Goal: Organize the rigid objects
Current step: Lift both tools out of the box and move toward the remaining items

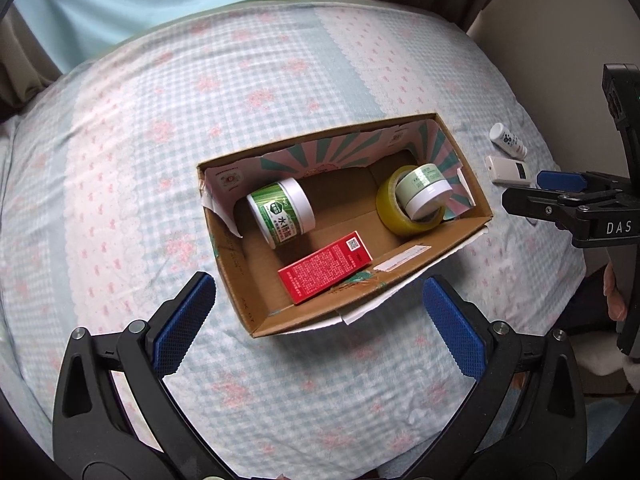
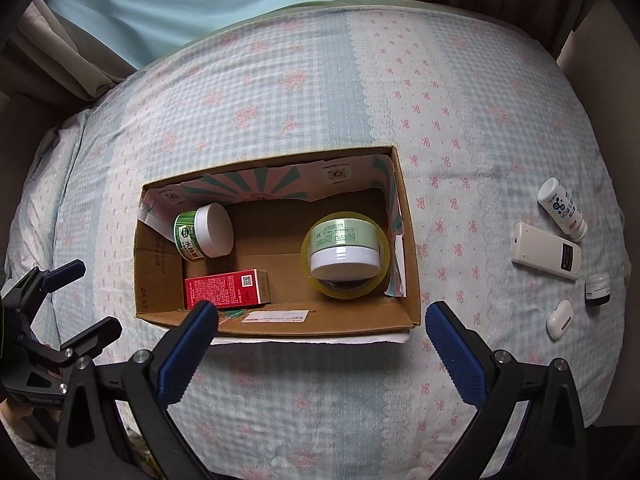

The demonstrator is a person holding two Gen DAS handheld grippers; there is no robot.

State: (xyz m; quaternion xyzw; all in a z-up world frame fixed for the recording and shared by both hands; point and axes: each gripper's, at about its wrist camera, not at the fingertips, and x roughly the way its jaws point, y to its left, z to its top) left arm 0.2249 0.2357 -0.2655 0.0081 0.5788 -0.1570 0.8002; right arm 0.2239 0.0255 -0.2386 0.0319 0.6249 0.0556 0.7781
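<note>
Right gripper (image 2: 320, 320) spread wide and empty, hovering just short of the box (image 2: 412, 240); left gripper (image 1: 316, 300) likewise splayed and empty at the box's near wall. Ahead inside the box: green jar (image 2: 200, 236) tipped over, red carton (image 2: 226, 286) flat, tape roll (image 2: 348, 284) with a pale jar (image 2: 344, 246) sitting on it. Off to the right of the right gripper, on the bedspread (image 2: 320, 120): white bottle (image 2: 562, 208), remote (image 2: 546, 250), small dark jar (image 2: 598, 284), white case (image 2: 560, 318). Seemingly between picks. Next: swing right, close on one loose item, probably the case.
</note>
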